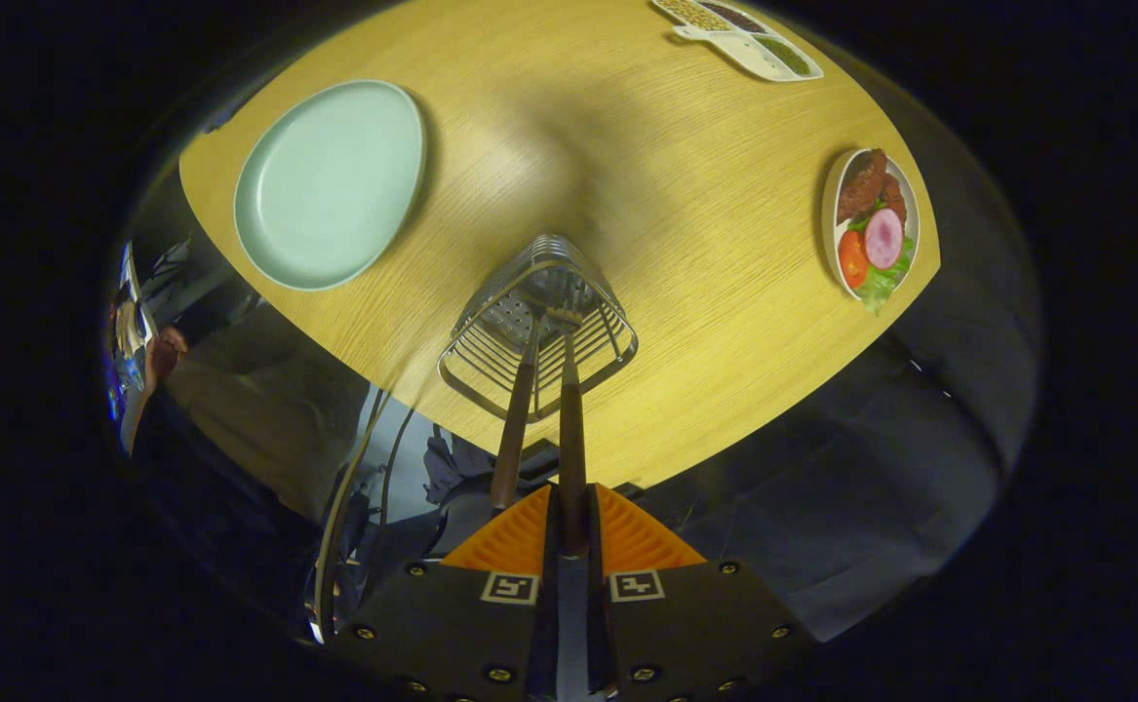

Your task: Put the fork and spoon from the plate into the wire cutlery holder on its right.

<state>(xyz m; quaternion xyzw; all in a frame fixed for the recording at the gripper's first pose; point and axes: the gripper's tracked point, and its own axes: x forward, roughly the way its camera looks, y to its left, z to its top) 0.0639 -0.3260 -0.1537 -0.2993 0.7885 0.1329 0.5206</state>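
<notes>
Directly ahead of the tool (571, 531) stands one silver wire cutlery holder (537, 327), square-mouthed and perforated at its bottom, on a round light-wood bench (647, 175); it sits near the bench's edge. Two pieces of cutlery with dark brown wooden handles reach into that holder, their metal ends down inside the wires where I cannot tell fork from spoon. One brown-handled utensil (571, 439) runs straight back from the holder into the narrow gap between the tool's two fingers (520, 541), which are closed nearly together and press on its handle from both sides. The second brown-handled utensil (513, 439) leans just beside the first, on its left, its handle end free of the fingers and resting against the holder's rim. One pale green round plate (330, 185) lies bare on the bench, beyond the holder and to its left, well apart from it. Further out, to the right of the holder, lies one small white dish of model food (871, 229) with meat, a tomato slice and lettuce. Beyond the holder, at the far edge of the bench, sits one white divided tray (739, 34) with dark fillings.
</notes>
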